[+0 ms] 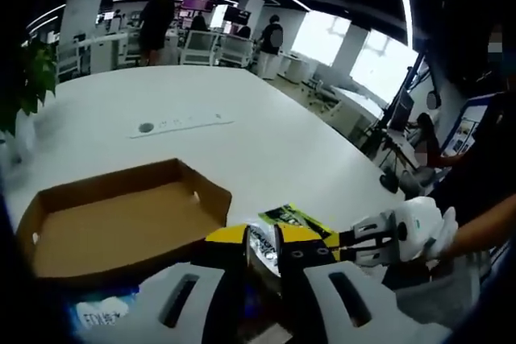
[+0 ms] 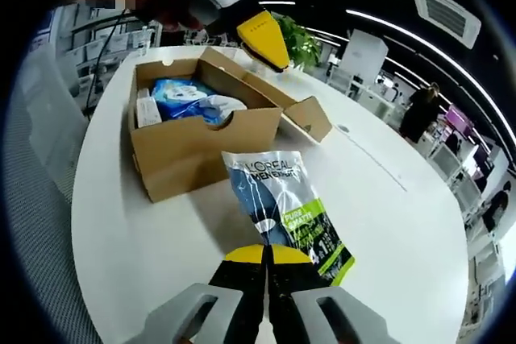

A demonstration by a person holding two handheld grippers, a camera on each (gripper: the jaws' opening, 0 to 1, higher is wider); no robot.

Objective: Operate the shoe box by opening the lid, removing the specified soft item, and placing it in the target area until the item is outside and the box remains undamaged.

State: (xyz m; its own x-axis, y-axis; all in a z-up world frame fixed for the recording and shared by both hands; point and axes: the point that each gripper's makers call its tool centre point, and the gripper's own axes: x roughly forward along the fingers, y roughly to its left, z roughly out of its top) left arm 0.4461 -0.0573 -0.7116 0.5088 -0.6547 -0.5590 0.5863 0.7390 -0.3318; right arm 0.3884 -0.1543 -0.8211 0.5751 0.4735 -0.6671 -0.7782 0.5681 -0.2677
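Right gripper: jaws closed on the near edge of the sachet, a flat blue, white and green pack lying on the white table, outside and just in front of the box. Table carries all items. Box stands open, with blue and white packs inside. Lid lies open side up beside the box on its far side; in the left gripper view it sits just ahead of the jaws. Left gripper: jaws narrow, with the sachet visible between and beyond them; grip cannot be told.
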